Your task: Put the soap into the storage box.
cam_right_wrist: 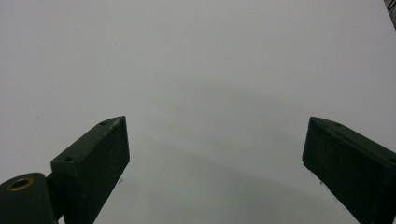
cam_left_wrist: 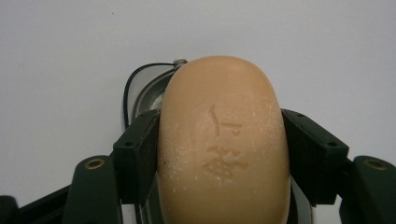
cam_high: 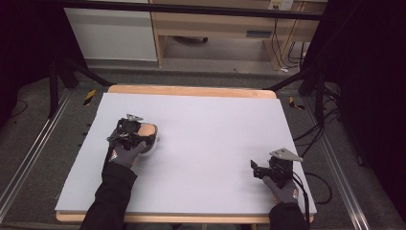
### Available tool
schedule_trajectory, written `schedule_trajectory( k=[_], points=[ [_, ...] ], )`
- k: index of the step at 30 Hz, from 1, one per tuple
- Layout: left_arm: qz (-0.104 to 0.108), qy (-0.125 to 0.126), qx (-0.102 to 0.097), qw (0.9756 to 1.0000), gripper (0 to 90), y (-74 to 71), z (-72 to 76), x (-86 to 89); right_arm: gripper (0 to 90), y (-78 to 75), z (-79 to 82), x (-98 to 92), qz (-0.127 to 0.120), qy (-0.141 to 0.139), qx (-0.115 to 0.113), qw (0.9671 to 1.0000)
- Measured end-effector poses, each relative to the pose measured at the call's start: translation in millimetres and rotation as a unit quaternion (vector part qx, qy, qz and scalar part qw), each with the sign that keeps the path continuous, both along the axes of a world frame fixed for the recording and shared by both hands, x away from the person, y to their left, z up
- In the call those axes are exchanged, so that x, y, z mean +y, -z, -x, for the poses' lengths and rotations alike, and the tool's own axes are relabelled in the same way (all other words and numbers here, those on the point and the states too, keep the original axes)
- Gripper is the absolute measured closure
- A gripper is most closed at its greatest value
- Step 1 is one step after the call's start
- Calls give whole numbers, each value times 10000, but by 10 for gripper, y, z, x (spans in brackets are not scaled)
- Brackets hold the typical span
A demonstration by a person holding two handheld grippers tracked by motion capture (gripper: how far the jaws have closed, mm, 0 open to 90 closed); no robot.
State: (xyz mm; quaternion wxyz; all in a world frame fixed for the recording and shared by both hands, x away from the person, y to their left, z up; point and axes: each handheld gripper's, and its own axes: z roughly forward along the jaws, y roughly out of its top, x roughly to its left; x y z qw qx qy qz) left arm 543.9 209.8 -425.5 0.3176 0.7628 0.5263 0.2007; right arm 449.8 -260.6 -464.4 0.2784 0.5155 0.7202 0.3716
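1. The left gripper, held in a grey-gloved hand with a black sleeve, sits over the left half of the pale grey board-topped table, a little toward its far side.
2. Its two black jaws are clamped on the long sides of a peach-coloured, oval bar of soap. In the left gripper view both pads press flat against the bar with no gap showing.
3. The bar of soap carries an embossed mark on its upper face, and fine white flecks dot its surface.
4. Beneath the soap lies a shallow, clear-looking dish with a dark rim. Its curved edge peeks out beyond the bar's far-left end. Whether the bar rests in the dish or is held just above it cannot be made out from these angles.
5. In the high view the soap shows as a pale orange patch just beyond the left gripper's body, with the dish's light edge beside it.
6. The right gripper is held low over the table's near right part, well apart from the soap, in a second grey-gloved hand.
7. Its jaws stand wide apart with nothing between them, and bare grey tabletop lies past them in the right gripper view.
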Motion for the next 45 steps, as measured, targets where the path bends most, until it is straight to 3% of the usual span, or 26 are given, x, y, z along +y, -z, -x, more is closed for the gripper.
schedule_trajectory(
  k=[16, 26, 33, 36, 45],
  points=[
    [122, -87, -171, 9997, 256, 24, 25, 19, 73, -5, 4, 4, -19, 5, 0, 10000],
    [106, 132, -383, 9991, 226, -9, 87, -3, 73, -5, 3, 4, -6, 16, -5, 10000],
    [258, 219, -543, 9979, 233, -92, 185, 0, 73, -6, 5, 6, -34, 13, 10, 10000],
    [426, 323, -627, 9966, 242, -118, 243, 2, 73, -5, 3, 4, -34, 25, 4, 10000],
    [559, 605, -656, 9944, 244, -108, 433, 38, 70, 1, 5, -2, 2, 58, -4, 10000]
  ],
)
